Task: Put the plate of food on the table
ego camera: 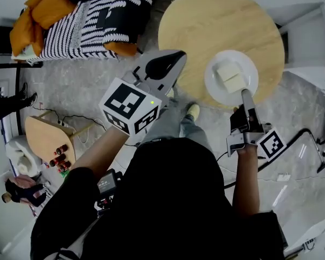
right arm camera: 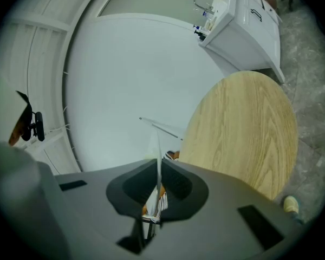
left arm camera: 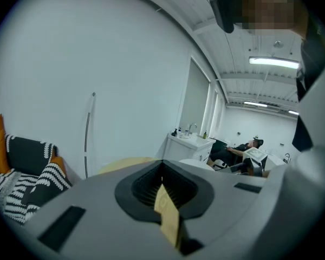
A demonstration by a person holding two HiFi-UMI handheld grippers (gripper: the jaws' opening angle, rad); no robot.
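Round wooden table [ego camera: 206, 15]. Over its near edge sits or hovers the white plate [ego camera: 252, 68]; I cannot tell which. Likely stiff, slick, breakable. My right gripper [ego camera: 245, 93] clamps its rim, the sensible hold. My left gripper [ego camera: 173, 61] is clenched; a tan sliver [left arm camera: 167, 215] at its jaws defies naming. Loose pale food blocks [ego camera: 231, 75] may slide.

We see a grey marbled floor [ego camera: 86, 91], a sofa [ego camera: 81, 31] with striped and orange cushions, white walls [left arm camera: 97, 64], ceiling strip lights [left arm camera: 273, 62].
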